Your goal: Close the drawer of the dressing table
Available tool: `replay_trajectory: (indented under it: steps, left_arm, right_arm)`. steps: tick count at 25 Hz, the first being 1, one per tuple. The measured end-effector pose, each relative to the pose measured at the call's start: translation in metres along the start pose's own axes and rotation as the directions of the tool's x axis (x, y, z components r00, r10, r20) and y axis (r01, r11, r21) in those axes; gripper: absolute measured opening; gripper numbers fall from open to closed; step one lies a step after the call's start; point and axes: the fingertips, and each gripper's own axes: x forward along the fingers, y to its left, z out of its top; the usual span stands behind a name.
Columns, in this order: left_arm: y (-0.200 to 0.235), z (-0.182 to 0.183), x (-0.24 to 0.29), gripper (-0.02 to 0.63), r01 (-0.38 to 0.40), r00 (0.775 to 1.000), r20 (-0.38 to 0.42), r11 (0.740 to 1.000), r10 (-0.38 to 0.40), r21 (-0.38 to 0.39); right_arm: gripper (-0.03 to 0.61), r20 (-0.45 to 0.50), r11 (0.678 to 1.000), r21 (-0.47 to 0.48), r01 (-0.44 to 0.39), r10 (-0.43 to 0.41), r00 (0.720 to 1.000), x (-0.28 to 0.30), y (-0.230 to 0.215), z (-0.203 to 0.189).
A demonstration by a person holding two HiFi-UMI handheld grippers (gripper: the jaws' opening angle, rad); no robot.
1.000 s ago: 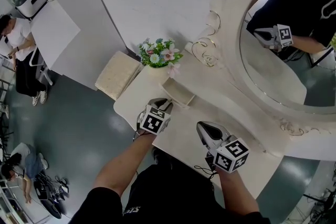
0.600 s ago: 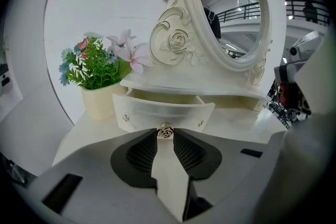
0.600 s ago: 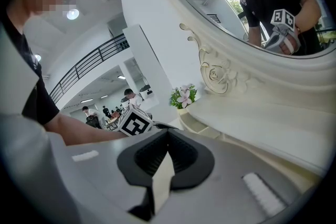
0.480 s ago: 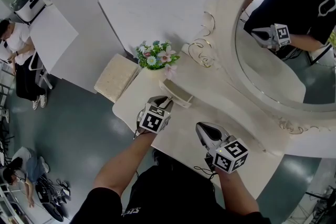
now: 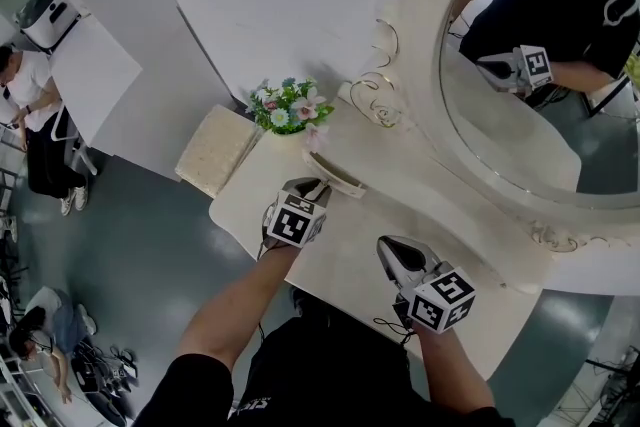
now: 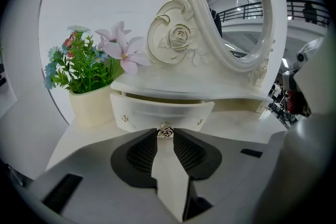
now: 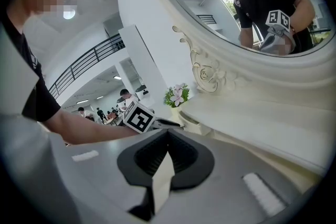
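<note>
The small white drawer (image 5: 337,178) of the dressing table (image 5: 400,215) stands partly out under the raised shelf, and a dark gap shows above the drawer front (image 6: 142,113). My left gripper (image 5: 318,183) points at it, shut on the little metal rose knob (image 6: 165,132) at the middle of the front. The left gripper (image 6: 165,136) has the knob right at its tips. My right gripper (image 5: 385,243) hovers over the tabletop nearer me, shut and with nothing in it; the right gripper (image 7: 168,132) looks past the left one's marker cube (image 7: 138,117).
A pot of artificial flowers (image 5: 288,107) stands left of the drawer, close to the flowers (image 6: 86,68) side of the front. The big oval mirror (image 5: 520,115) with carved frame rises behind. A cushioned stool (image 5: 212,149) sits by the table's left end. People stand far left.
The drawer has slid further in under the shelf, and my left gripper has gone with it toward the mirror. The right gripper has stayed about where it was.
</note>
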Motion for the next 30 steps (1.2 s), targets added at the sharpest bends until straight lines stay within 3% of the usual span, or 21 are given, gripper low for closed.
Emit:
replay_trajectory:
  steps: [30]
  left_arm:
    - [0.003, 0.025, 0.033, 0.103, 0.018, 1.000, 0.005, 1.000, -0.018, 0.016]
  right_arm:
    - [0.011, 0.020, 0.994, 0.041, 0.105, -0.106, 0.994, -0.031, -0.021, -0.010]
